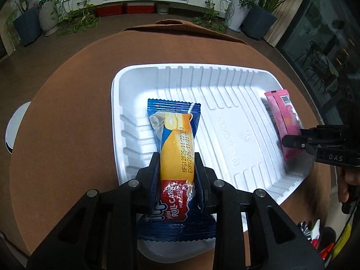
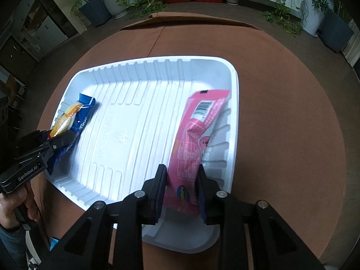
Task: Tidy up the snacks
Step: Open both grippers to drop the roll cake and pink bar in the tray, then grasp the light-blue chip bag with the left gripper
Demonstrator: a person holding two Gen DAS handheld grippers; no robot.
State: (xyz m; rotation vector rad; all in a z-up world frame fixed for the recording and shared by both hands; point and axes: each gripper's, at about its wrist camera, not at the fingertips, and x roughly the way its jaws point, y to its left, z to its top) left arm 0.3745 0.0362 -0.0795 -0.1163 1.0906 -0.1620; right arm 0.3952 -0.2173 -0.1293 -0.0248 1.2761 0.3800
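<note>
**Two snack packs at opposite ends of the tray, a hand-held gripper at each**

Counter [image 1: 67, 112]: round, covered in brown cloth; its near edge is cut off by the gripper bodies in both views.

Tray [image 1: 225, 103]: white, ribbed, rectangular, lying flat on the counter. Embossed lettering on its floor is too faint to read. Its near rim is hidden behind the gripper fingers.

Roll cake pack [image 1: 177, 144]: blue wrapper with an orange cake picture, at the tray's left end. Long axis runs away from the left camera, the crimped far end pointing toward the tray's far wall, parallel to the short side. Its near crimp overhangs the tray rim. Printed face up, date stamp legible.

Pink snack pack [image 2: 193, 139]: long and slim, at the tray's right end, leaning on the ribbed side wall. Long axis likewise runs front to back, barcode end farthest away. Small print unreadable; its near end is partly hidden between the fingers.

Left hand-held gripper [image 1: 176, 171]: jaws narrow, a finger on each side of the roll cake pack, pads against the wrapper.

Right hand-held gripper [image 2: 182, 180]: jaws narrow, flanking the pink snack pack's lower part; the pads appear to touch it, though a loosening grip cannot be ruled out.

A hand [image 2: 13, 204] on the left gripper's handle is only partly in frame.
</note>
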